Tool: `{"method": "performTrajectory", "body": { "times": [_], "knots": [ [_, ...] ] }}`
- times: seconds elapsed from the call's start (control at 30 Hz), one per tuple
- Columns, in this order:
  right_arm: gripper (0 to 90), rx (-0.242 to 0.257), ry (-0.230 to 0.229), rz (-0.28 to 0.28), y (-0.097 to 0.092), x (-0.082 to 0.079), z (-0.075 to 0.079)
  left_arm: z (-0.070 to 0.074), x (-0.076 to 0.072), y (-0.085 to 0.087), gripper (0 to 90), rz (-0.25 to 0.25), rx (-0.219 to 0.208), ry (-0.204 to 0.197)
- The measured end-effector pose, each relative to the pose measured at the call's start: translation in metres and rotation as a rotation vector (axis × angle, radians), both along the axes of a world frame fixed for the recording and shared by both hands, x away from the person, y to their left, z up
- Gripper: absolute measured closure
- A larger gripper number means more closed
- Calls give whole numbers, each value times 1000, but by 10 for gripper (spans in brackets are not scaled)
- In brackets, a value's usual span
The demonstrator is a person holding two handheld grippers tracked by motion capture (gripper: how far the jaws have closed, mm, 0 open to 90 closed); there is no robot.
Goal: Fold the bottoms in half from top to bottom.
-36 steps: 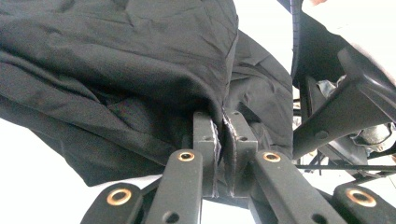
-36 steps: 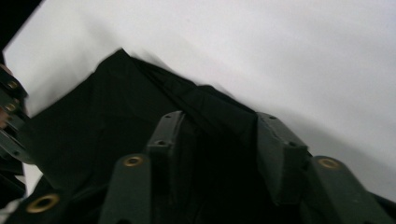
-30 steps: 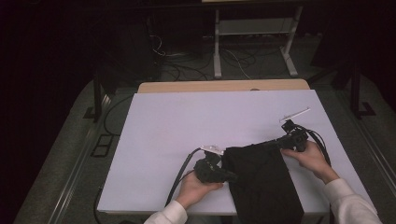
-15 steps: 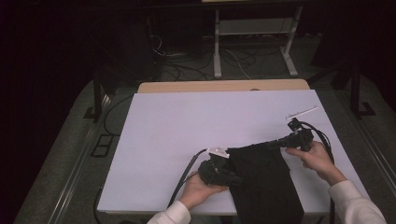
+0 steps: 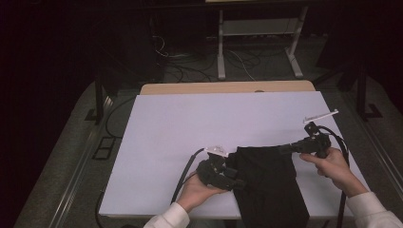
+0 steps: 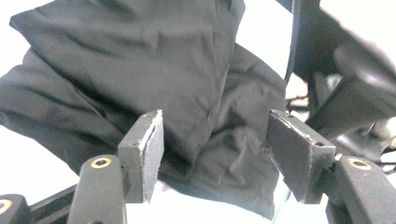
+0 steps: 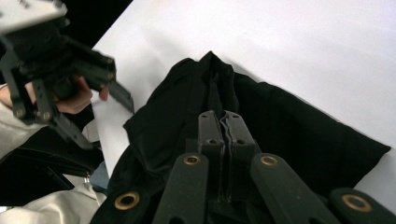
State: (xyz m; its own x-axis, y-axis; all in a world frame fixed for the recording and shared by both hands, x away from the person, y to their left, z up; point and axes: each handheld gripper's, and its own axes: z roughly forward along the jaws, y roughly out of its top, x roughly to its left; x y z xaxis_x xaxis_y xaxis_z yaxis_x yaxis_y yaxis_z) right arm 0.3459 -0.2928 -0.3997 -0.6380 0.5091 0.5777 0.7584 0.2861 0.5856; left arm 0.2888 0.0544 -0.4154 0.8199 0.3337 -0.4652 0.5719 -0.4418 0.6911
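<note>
Since a second ago, the right gripper (image 5: 285,148) has drawn the black cloth's (image 5: 268,183) upper right corner up and outward, and the left gripper's (image 5: 237,180) jaws have just been opening. Now they stand apart with the cloth's left edge loose between them, while the right jaws stay clamped on a fold. That cloth lies on the white table (image 5: 190,128) at its near edge, between both hands.

Left gripper (image 5: 236,179) jaws just opening, apart; right gripper (image 5: 284,149) clamped tight
</note>
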Motion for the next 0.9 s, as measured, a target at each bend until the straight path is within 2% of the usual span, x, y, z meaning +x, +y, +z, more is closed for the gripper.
{"method": "performTrajectory", "body": {
  "times": [0.13, 0.2, 0.3, 0.5, 0.63, 0.9],
  "knots": [
    [864, 8, -9, -1, -1, -5, 4, 6, 10, 3, 282, 37, -74, -23],
    [864, 10, -16, -5, -1, -8, 6, 8, 14, 3, 258, 52, -83, -36],
    [864, 15, -25, -1, -1, -13, 8, 11, 20, 2, 210, 77, -70, -58],
    [864, 22, -40, -16, 0, -24, 11, 13, 31, 3, 148, 150, -77, -94],
    [863, 49, -51, -37, -1, -34, 12, 13, 38, 3, 135, 174, -73, -115],
    [864, 87, -82, -56, -1, -59, 12, 14, 46, 2, 133, 217, -90, -123]
  ]
}}
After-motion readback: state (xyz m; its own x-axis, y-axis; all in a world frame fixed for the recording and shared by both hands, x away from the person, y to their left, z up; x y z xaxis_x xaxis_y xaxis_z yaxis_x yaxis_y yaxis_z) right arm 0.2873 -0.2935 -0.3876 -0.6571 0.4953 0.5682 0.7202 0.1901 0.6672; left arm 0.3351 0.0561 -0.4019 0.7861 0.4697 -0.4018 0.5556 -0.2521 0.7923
